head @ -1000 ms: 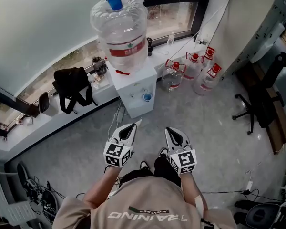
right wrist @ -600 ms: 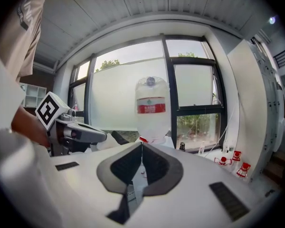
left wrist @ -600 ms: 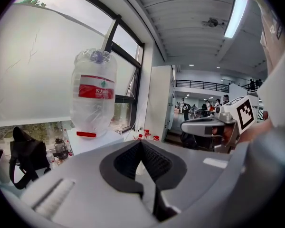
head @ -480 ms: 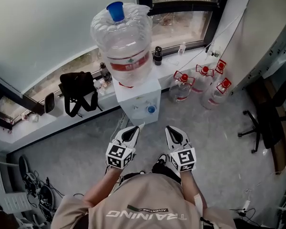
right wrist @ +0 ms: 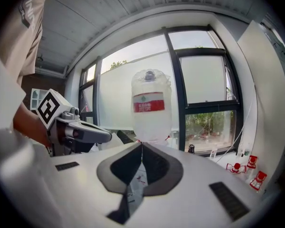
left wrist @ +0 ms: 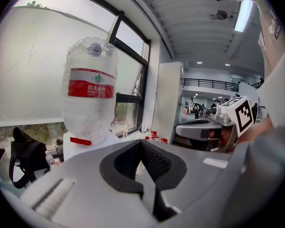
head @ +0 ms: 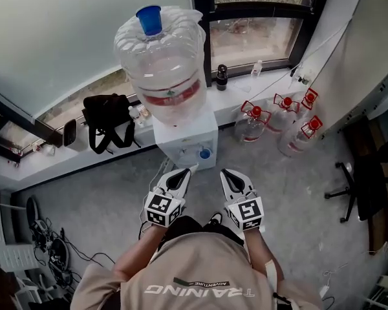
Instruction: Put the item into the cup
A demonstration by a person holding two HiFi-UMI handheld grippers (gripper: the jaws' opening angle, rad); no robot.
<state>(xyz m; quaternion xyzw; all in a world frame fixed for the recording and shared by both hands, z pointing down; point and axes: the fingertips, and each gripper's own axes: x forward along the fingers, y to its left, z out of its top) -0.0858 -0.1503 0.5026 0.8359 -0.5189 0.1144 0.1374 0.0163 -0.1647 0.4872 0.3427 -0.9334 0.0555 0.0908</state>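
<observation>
Head view: the person stands before a white box-shaped water dispenser (head: 184,144) topped by an inverted jug (head: 163,63) of clear ribbed plastic with a red label band. The left gripper (head: 185,172) and right gripper (head: 226,172) are held side by side over the grey floor, close to the dispenser's front and apart from each other. A thin white strip (head: 191,167) juts from the left gripper's tip, and no standing cup is visible. Left gripper view: the ribbed black pads (left wrist: 156,163) are pressed together at the tip, with a pale sliver in the seam. Whether that strip is a paper cup folded flat cannot be told. Right gripper view: the jaws pinch a flat sachet (right wrist: 132,186), pale and thin, with small red print. Its free end trails back toward the camera. Handling, as a judgement: the sachet is probably very light, limp and smooth-skinned, so it may slip or fold. It is best taken by one sealed edge, flat between the pads, with most of its length left hanging free to enter a cup's mouth.
</observation>
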